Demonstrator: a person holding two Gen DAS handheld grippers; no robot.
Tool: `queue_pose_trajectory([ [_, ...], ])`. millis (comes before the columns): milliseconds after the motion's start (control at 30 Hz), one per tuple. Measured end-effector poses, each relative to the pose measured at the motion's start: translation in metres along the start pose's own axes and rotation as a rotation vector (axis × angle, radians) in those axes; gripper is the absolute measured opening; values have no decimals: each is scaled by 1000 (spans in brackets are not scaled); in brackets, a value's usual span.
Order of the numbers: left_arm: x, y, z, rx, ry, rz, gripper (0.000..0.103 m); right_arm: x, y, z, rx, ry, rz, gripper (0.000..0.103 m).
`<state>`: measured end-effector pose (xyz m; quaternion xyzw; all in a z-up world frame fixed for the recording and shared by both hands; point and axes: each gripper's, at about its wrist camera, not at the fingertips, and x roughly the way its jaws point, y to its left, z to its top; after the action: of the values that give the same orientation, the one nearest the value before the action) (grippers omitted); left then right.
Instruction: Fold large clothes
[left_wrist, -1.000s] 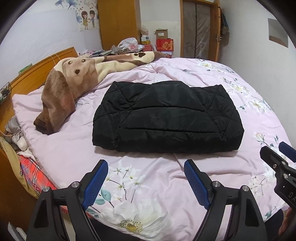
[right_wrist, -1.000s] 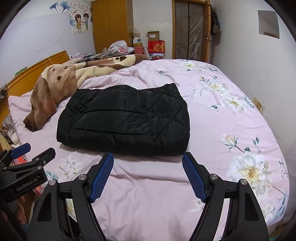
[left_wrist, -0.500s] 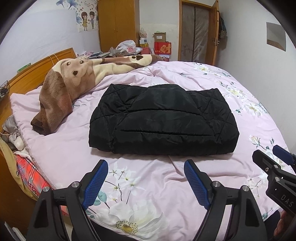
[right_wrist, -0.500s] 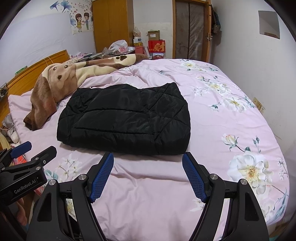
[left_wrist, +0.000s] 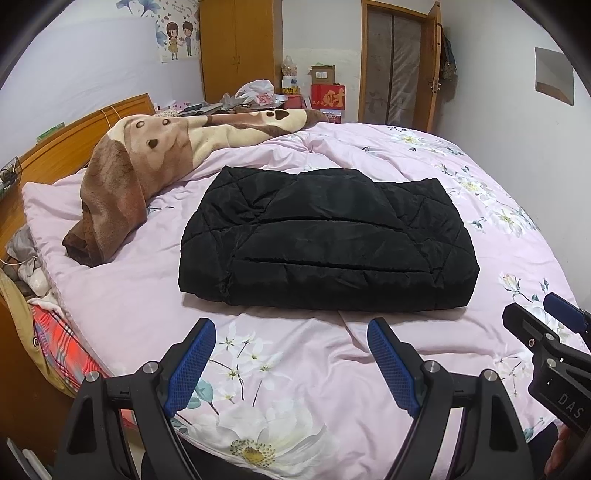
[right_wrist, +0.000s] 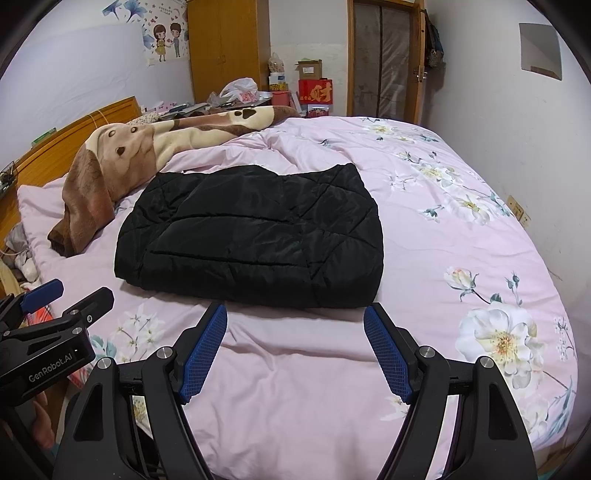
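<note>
Currently the left gripper (left_wrist: 291, 363) has its blue-padded fingers (left_wrist: 190, 365) spread wide with nothing between them, poised above the near edge of the pink floral duvet (left_wrist: 295, 387). The right gripper (right_wrist: 295, 350) is likewise fully spread and empty, its pads (right_wrist: 388, 354) apart over bare duvet just short of the folded garment. The black quilted jacket (left_wrist: 325, 240) lies folded into a compact rectangle on the middle of the bed, clear of both grippers, its near edge just beyond the fingertips. In the left wrist view, the right gripper appears at the right edge, with part of a hand (left_wrist: 561, 446) below it; this view also shows a red plaid cloth (left_wrist: 55, 336) hanging at the near left side of the bed. The right wrist view shows the left gripper at its left edge and, on the right, a wall socket (right_wrist: 519, 214) beside the bed, which the other view does not show. A brown and cream dog-print blanket (left_wrist: 147, 158) lies bunched to the far left of the jacket, apart from it. A wooden headboard (left_wrist: 74, 140) runs along the left. Far behind stand a wooden wardrobe (left_wrist: 240, 51), a red box (left_wrist: 328, 96), a white plastic bag (left_wrist: 258, 90) and a door (left_wrist: 399, 62).
</note>
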<state>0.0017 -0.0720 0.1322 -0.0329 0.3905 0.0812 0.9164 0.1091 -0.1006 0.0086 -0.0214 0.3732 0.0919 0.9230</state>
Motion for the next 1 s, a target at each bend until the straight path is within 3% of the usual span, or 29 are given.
queue_pose_trajectory([
  [1000, 5, 0, -3, -8, 4, 15, 84, 2, -1, -2, 1, 4, 4, 77],
])
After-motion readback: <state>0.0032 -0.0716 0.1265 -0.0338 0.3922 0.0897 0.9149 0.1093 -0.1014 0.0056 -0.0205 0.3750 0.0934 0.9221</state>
